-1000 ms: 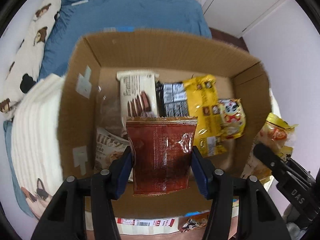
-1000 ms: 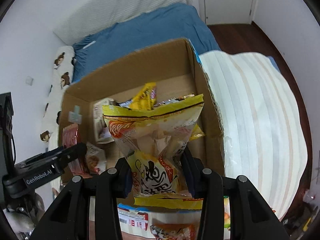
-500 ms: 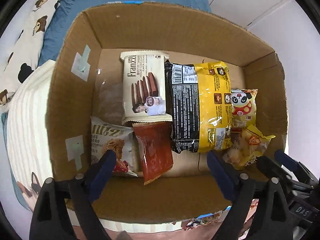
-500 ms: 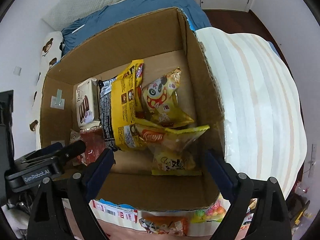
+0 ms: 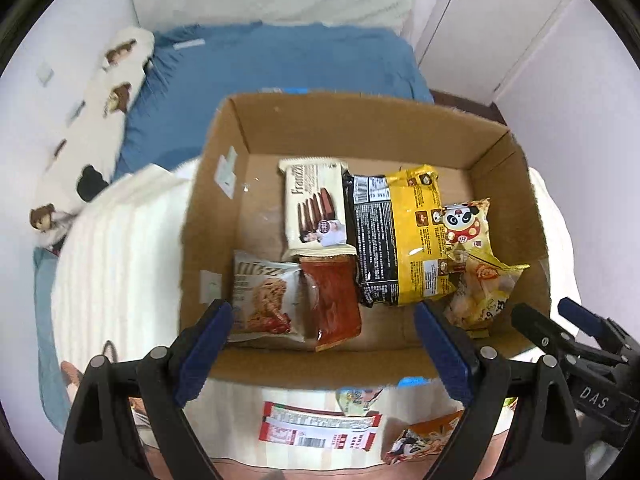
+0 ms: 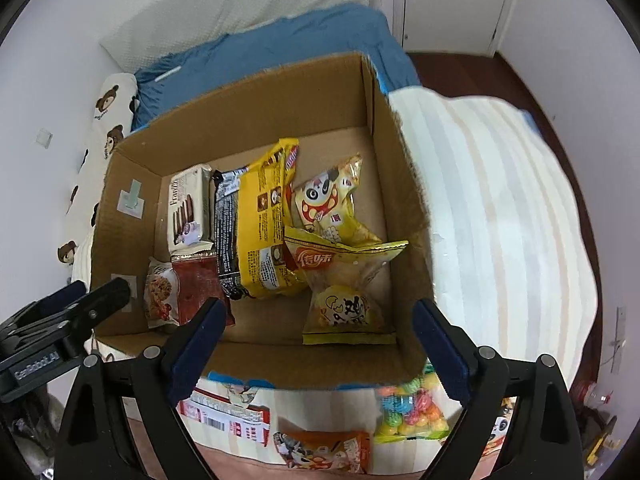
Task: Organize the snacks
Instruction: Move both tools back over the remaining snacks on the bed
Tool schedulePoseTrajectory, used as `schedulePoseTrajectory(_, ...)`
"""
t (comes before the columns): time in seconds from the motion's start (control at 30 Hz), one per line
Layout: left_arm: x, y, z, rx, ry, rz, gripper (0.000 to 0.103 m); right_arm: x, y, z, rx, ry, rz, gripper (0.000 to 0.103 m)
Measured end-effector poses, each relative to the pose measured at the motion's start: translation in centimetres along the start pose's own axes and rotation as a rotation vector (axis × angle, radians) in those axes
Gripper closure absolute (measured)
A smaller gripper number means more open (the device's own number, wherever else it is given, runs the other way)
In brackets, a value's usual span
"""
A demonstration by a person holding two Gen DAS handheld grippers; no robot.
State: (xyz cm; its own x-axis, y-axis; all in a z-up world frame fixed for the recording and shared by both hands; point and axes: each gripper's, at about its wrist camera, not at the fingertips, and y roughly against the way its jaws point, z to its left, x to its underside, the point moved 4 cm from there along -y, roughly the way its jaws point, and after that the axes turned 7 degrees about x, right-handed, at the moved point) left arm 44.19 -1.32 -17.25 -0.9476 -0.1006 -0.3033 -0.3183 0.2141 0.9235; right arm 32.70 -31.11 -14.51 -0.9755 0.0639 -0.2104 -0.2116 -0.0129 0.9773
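A: Status on both claws?

B: My left claw (image 5: 320,344) is released, jaws wide, nothing between them. My right claw (image 6: 316,344) is the same: spread and empty. Both hover over the near edge of the cardboard box (image 5: 360,128).

A: Where are the snacks?

B: In the box, flat on its floor. The red-brown packet (image 5: 332,300) lies near the front, between the cookie bag (image 5: 264,296) and the yellow-and-black bag (image 5: 396,240), its top edge touching the white Franzzi wafer pack (image 5: 314,204). The clear yellow-topped snack bag (image 6: 344,292) sits at the front right, overlapping the panda bag (image 6: 324,200).

A: Anything outside?

B: Yes. In front of the box, on the striped blanket (image 6: 500,200): a red-and-white packet (image 5: 316,428), an orange cartoon bag (image 6: 324,448), and a bag of coloured candies (image 6: 408,408).
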Motion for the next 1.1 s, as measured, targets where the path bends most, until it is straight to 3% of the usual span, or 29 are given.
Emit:
schedulePoseTrajectory(0.3,3.7,5.0,0.1,-0.039,-0.008,-0.152,0.01,3.3,5.2,0.8,0.012,0.036,-0.138,0.007)
schedulePoseTrajectory(0.67,7.7,10.0,-0.2,-0.026,0.001,-0.232,0.01,7.8,11.3,1.4,-0.032,0.057,-0.248,0.007)
schedulePoseTrajectory(0.8,10.5,9.9,1.2,-0.028,0.04,-0.215,0.01,10.4,11.0,1.0,-0.075,0.051,-0.205,0.007)
schedulePoseTrajectory(0.93,14.8,7.8,3.7,-0.045,0.099,-0.143,0.01,14.1,7.4,0.5,-0.094,0.062,-0.096,0.007)
schedulePoseTrajectory(1.1,21.0,3.3,7.8,-0.086,0.219,-0.014,0.01,18.1,1.8,1.7,-0.037,0.244,0.048,0.007)
